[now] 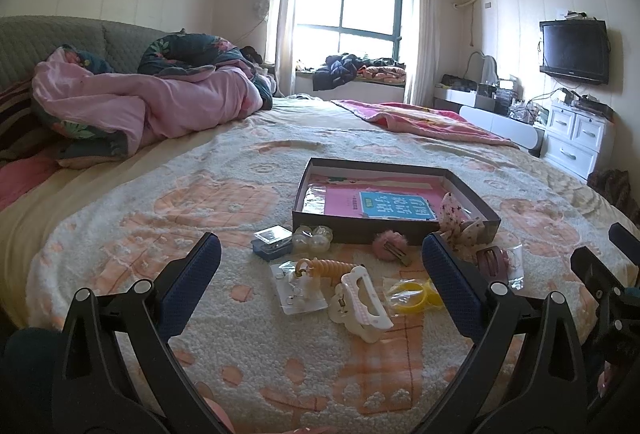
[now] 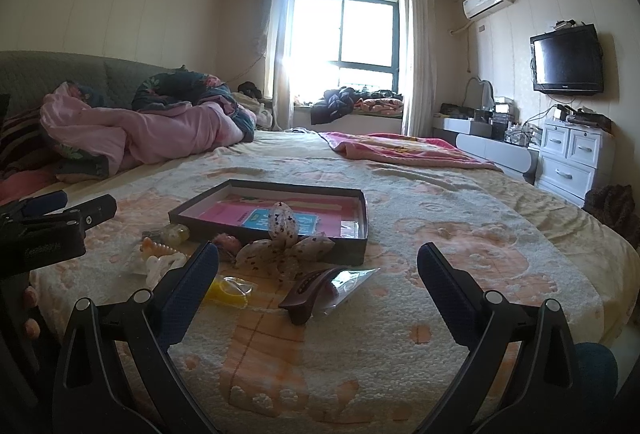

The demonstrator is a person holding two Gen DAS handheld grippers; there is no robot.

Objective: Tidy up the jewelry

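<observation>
Blue-padded and spread wide with nothing between them, the left gripper (image 1: pixel 320 270) and right gripper (image 2: pixel 318 276) both hover low over the bed (image 1: pixel 132 218), each facing the one shallow dark box (image 1: pixel 394 224) at centre frame. Loose pieces lie in front of the box: the white hair claw (image 1: pixel 362 300) and yellow bangle (image 1: pixel 412 298) sit between the left fingers, while the single brown clip (image 2: pixel 310 292), long axis running lower left to upper right, lies nearer the right gripper, beside one spotted fabric flower (image 2: pixel 280 246).
</observation>
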